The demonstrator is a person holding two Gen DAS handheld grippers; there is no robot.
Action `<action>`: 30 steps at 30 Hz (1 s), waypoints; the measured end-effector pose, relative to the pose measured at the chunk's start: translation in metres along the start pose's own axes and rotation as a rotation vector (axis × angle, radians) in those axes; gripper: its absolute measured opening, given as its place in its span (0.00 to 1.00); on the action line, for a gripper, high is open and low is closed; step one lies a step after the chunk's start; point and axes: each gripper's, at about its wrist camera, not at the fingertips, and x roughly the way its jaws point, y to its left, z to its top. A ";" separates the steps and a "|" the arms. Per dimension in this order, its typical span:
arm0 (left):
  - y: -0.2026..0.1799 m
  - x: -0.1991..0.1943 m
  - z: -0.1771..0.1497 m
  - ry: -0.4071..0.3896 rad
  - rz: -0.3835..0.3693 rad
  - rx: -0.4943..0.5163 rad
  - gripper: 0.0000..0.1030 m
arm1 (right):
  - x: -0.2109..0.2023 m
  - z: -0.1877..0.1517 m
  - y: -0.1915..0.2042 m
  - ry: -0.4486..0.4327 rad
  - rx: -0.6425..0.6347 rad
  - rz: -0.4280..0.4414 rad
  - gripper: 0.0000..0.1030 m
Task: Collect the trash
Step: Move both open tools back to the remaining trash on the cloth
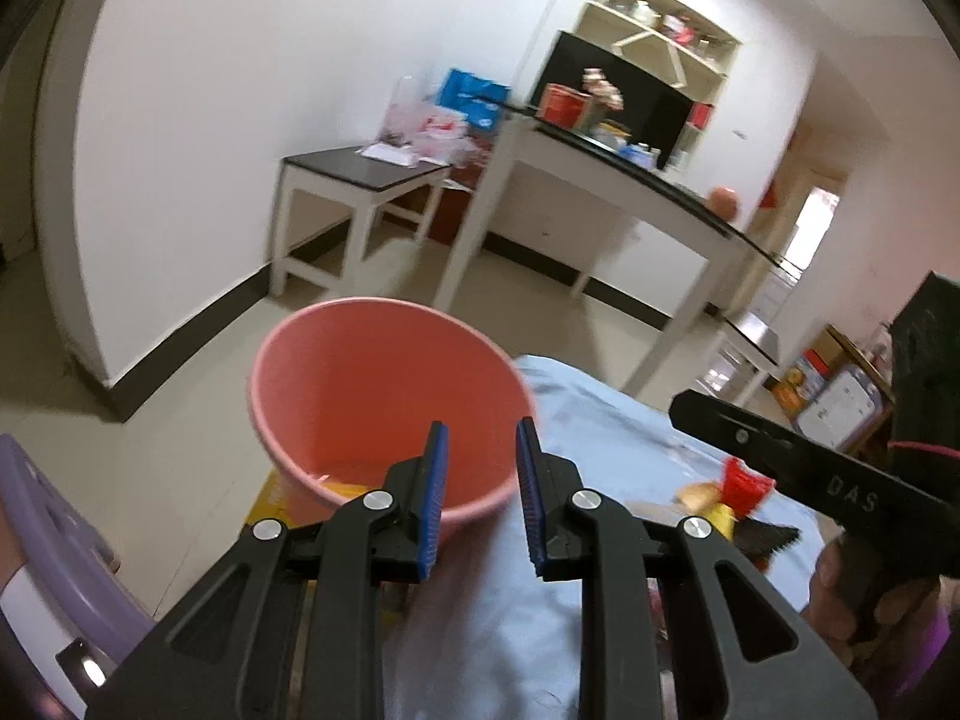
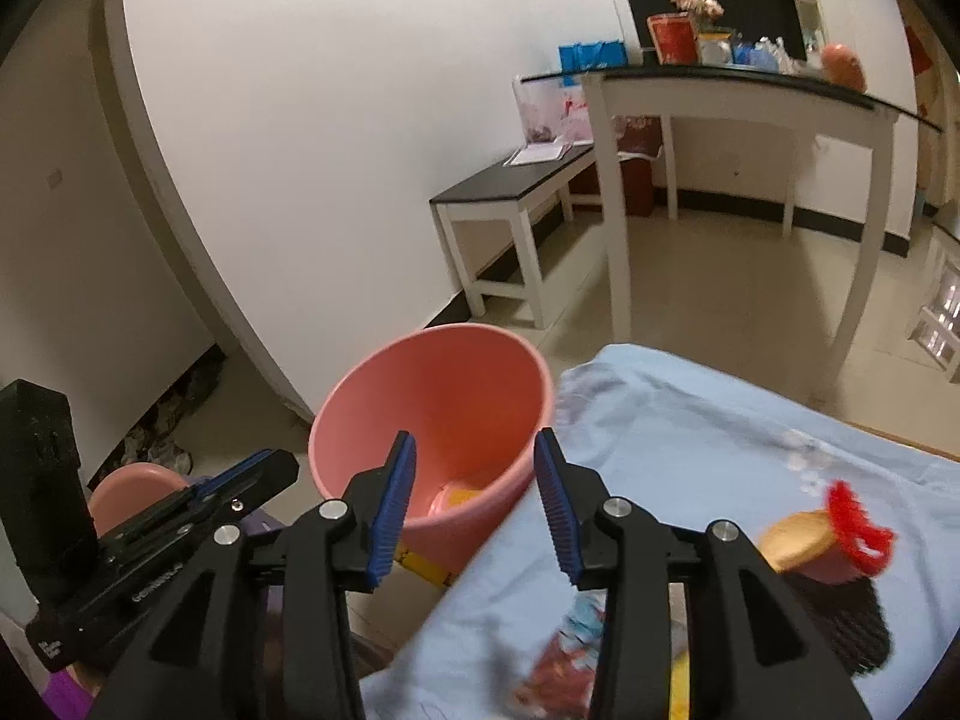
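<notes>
A pink bin (image 1: 384, 384) stands on the floor at the corner of a table under a light blue cloth (image 1: 600, 444); it also shows in the right wrist view (image 2: 444, 396), with a yellow scrap (image 2: 462, 497) at its bottom. My left gripper (image 1: 480, 498) is open and empty over the bin's near rim. My right gripper (image 2: 474, 504) is open and empty between bin and table. A colourful wrapper (image 2: 564, 660) lies on the cloth under the right gripper. A yellow-lidded cup with red fringe (image 2: 822, 540) and a black brush (image 2: 852, 618) lie to the right.
A purple stool (image 1: 54, 534) stands at left. A low black-topped bench (image 2: 510, 192) and a tall white table (image 2: 750, 102) with boxes stand along the far wall. A second pink basin (image 2: 132, 492) sits on the floor at left. The right gripper's body (image 1: 828, 474) crosses the left view.
</notes>
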 end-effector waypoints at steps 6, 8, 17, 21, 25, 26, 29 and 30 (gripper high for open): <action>-0.036 -0.015 -0.018 0.045 -0.076 0.069 0.37 | -0.045 -0.020 -0.019 -0.038 0.008 -0.040 0.47; -0.046 -0.017 -0.026 0.068 -0.102 0.090 0.37 | -0.059 -0.029 -0.027 -0.049 0.016 -0.057 0.48; -0.072 -0.024 -0.073 0.153 -0.125 0.172 0.37 | -0.102 -0.078 -0.055 -0.064 0.022 -0.150 0.50; -0.075 -0.025 -0.089 0.180 -0.109 0.191 0.37 | -0.114 -0.095 -0.070 -0.060 0.046 -0.179 0.50; -0.071 -0.028 -0.097 0.184 -0.104 0.190 0.37 | -0.123 -0.111 -0.081 -0.054 0.055 -0.202 0.50; -0.072 -0.028 -0.099 0.184 -0.108 0.193 0.37 | -0.125 -0.114 -0.081 -0.053 0.059 -0.202 0.50; -0.076 -0.027 -0.104 0.196 -0.104 0.213 0.37 | -0.125 -0.123 -0.086 -0.044 0.068 -0.210 0.50; -0.077 -0.025 -0.107 0.205 -0.104 0.219 0.37 | -0.123 -0.127 -0.086 -0.037 0.072 -0.209 0.50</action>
